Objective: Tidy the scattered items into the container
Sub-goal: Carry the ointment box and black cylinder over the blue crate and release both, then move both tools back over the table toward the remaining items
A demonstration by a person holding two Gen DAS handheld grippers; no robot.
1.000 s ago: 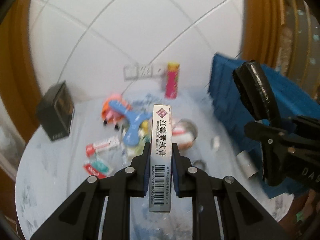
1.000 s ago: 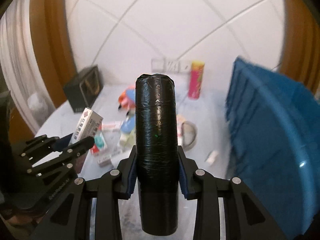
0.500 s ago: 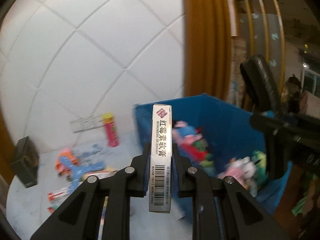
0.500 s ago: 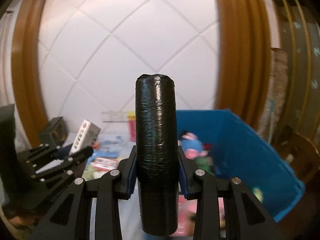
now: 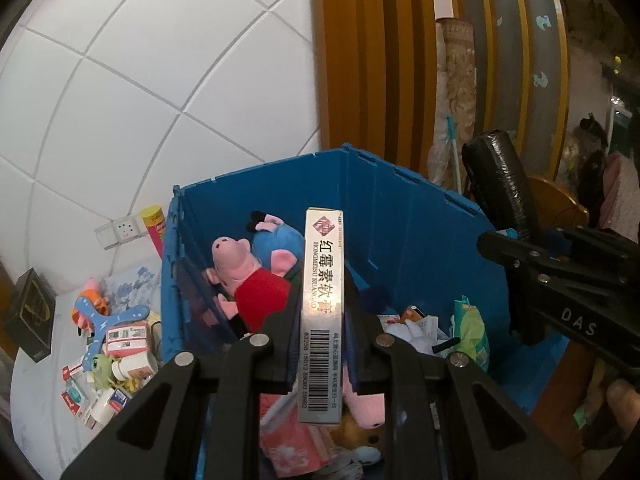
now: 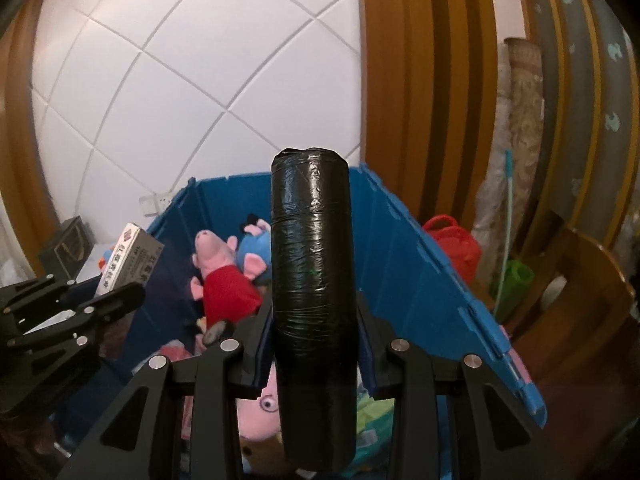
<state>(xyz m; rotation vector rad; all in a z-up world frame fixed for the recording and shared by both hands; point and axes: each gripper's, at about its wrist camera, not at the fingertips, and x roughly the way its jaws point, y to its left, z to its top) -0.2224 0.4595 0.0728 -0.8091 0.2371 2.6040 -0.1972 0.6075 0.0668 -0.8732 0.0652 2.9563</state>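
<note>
Swung across from the cluttered white counter (image 5: 44,364) to above the open blue folding plastic crate (image 5: 400,216); a second ago only the crate's outer wall showing at the right of both views, now its interior filling the centre. Both loads carried along unchanged.

Left gripper (image 5: 322,312): fingers clamped on the sides of a slim silver-grey medicine carton with red Chinese lettering and a barcode (image 5: 322,320), carton standing lengthwise along the fingers, poised over the crate interior. Right gripper (image 6: 314,312): fingers clamped on a black plastic-wrapped cylindrical roll (image 6: 312,280), upright in the grip, likewise over the crate.

Meaning for the task: transport leg judged about finished; release into the crate looks the step in hand. Plenty left on the counter: blue boomerang-shaped toy (image 5: 116,320), small boxes and a white bottle, black box (image 5: 30,316) at the far left edge.

Edges and room: crate already holding a pink pig plush in a red dress (image 5: 244,276), a blue-clothed pig plush (image 5: 278,246) behind it, packets and paper toward the right. Near left wall of the crate just beside the left gripper. Two grippers close side by side, each visible in the other's view. White tiled wall behind, wooden slats to the right; open air above the crate.
</note>
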